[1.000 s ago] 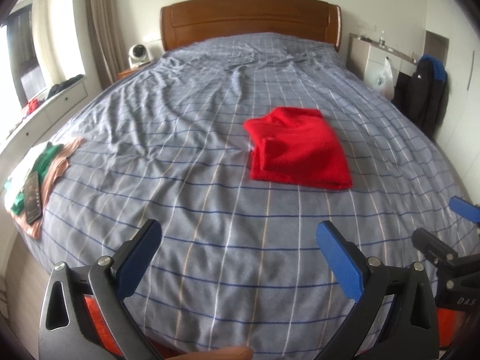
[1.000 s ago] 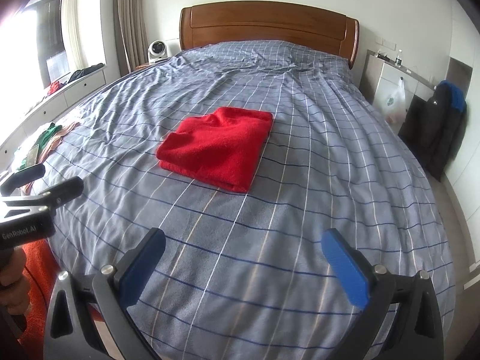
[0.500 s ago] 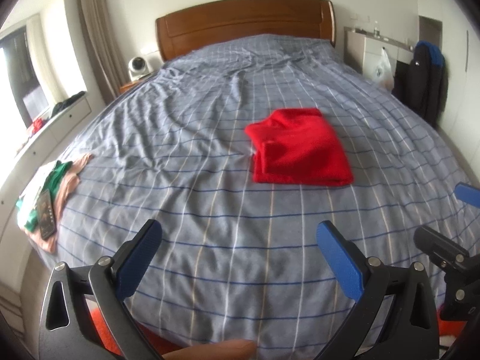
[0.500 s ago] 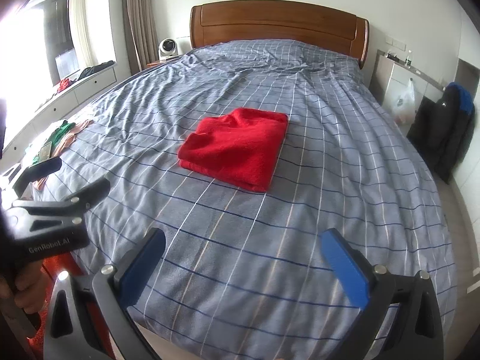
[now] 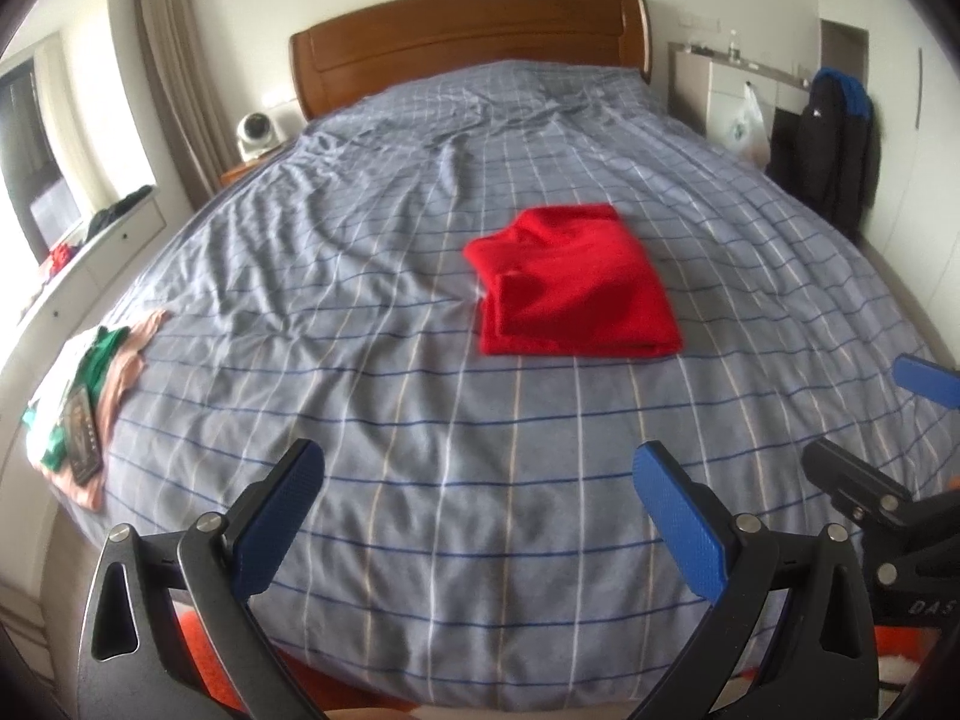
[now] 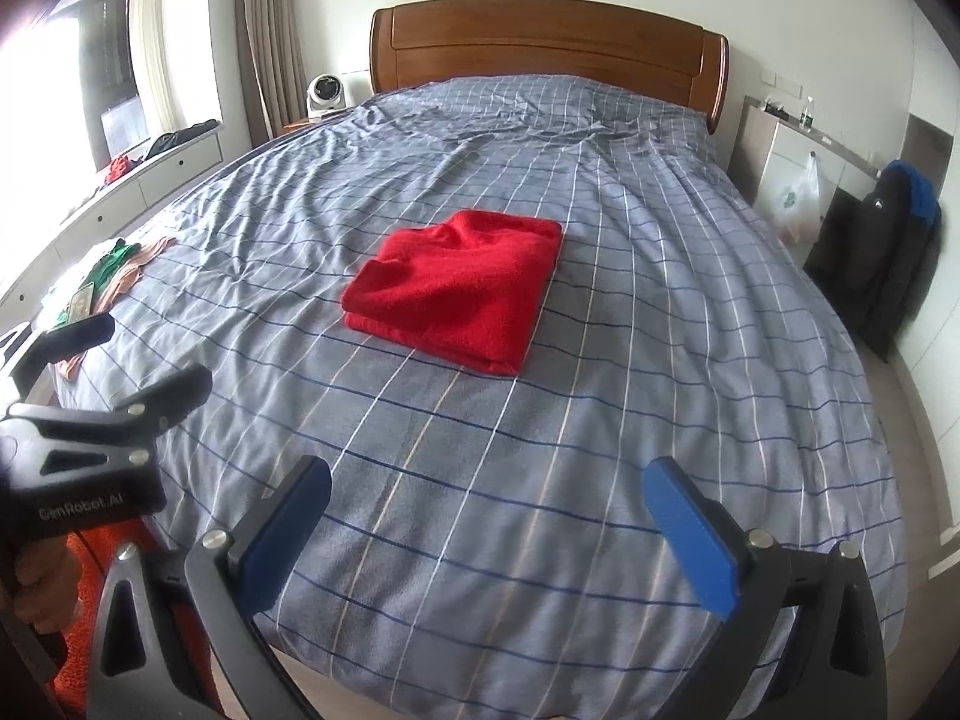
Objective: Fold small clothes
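— Where's the jumper?
— A fuzzy red jumper, folded square, lies mid-bed on the checked blue sheet.
— The tongs?
— Left gripper and right gripper hover apart, empty; a clothes pile sits at the bed's left edge.

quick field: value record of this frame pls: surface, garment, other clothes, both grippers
surface: bed with grey-blue checked cover
garment: red cloth, folded into a rectangle, lying mid-bed, nothing touching it
other clothes: small pile of green, white and pink pieces at the bed's left edge, with a dark flat object on top
left gripper: open, empty, held over the foot of the bed
right gripper: open, empty, held over the foot of the bed
task state: red cloth looks folded; pile not yet folded
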